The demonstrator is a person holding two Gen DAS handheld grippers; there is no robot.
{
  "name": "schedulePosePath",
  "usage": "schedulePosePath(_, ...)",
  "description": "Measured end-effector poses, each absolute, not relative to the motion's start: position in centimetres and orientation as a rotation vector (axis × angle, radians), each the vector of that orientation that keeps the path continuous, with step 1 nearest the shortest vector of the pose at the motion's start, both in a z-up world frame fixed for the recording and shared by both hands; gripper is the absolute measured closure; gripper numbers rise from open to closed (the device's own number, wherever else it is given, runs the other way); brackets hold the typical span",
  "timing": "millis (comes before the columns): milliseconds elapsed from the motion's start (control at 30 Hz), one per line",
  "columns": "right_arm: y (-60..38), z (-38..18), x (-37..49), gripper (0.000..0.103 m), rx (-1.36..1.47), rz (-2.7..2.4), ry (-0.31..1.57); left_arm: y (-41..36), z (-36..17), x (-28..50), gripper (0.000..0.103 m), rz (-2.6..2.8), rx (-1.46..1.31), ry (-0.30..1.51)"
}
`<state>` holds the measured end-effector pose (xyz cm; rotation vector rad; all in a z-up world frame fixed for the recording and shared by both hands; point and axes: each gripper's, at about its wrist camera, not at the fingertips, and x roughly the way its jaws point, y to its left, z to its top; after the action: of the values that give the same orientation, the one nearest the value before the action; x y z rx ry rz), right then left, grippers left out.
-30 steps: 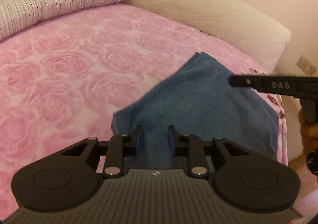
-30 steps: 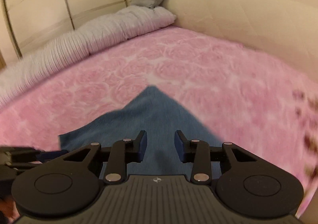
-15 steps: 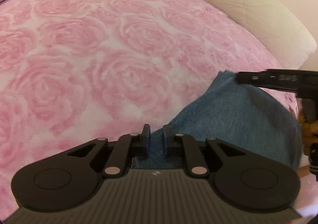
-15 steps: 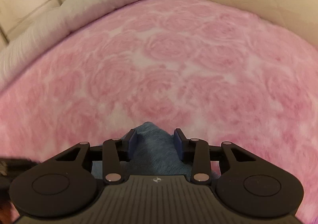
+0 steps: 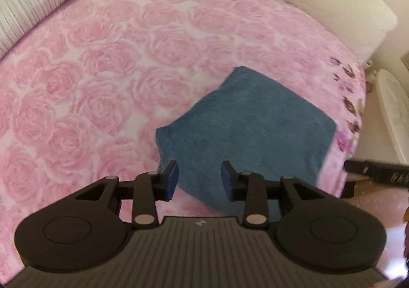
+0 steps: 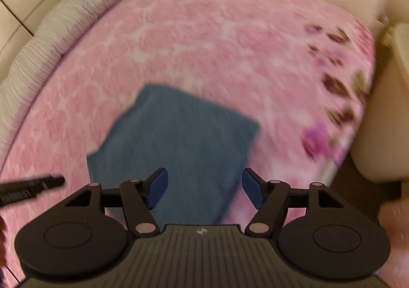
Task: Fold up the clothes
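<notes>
Half a second before, both grippers pinched the blue cloth (image 5: 245, 129); it then lay released, folded flat on the pink bed (image 5: 102, 70) near its edge. The left gripper (image 5: 199, 180) and right gripper (image 6: 204, 189) pointed steeply down above it, jaws opening, nothing between them.

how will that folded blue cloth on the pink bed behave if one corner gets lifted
The folded blue fleecy cloth would probably flop and unfold, since it lies limp in soft layers with rounded edges. It looks light for its size. Its napped surface likely grips rather than slides on the pink rose-patterned plush blanket.
</notes>
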<state>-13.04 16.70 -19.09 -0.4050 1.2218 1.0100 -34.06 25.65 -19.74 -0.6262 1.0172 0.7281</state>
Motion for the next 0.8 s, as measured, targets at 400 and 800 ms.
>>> schedulePosePath(400, 9.3, -15.2, -16.3, 0.032, -0.392, 0.925, 1.256, 19.8, -15.1, -35.8, 0.063, 0.655, -0.623, 1.007)
schedulePosePath(800, 8.3, -12.0, -18.4, 0.028, -0.41, 0.931, 1.207, 17.8, -14.0, -37.9, 0.057, 0.62, -0.719, 0.984)
